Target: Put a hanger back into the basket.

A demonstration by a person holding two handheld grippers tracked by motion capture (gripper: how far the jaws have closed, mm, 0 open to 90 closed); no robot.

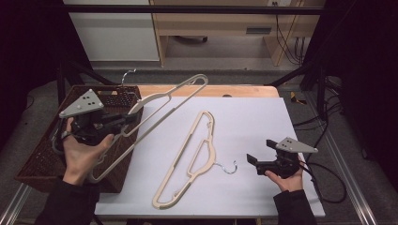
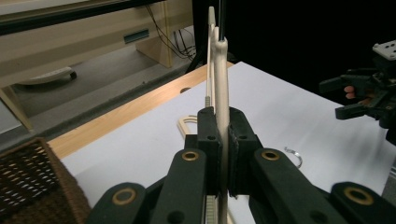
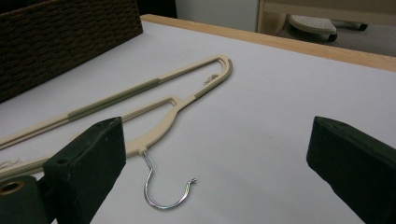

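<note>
Even overhead light brightens the white table sheet (image 1: 263, 126), surroundings stay dark, frames perhaps slightly soft.

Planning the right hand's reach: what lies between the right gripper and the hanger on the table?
Bare white sheet, seen from the right gripper view toward the hanger.

The left gripper (image 1: 123, 123) is clamped on a cream plastic hanger (image 1: 155, 115), holding it up at a slant above the wicker basket (image 1: 42, 161) at the left edge of the table. This hanger's metal hook (image 1: 127, 75) points away, past the basket's far rim. A second cream hanger (image 1: 190, 161) lies flat on the white sheet (image 1: 263, 117), its metal hook (image 1: 228, 167) pointing toward the right gripper (image 1: 256, 153). That gripper rests low on the sheet, jaws apart with nothing between them, near the hook but apart from it.
</note>
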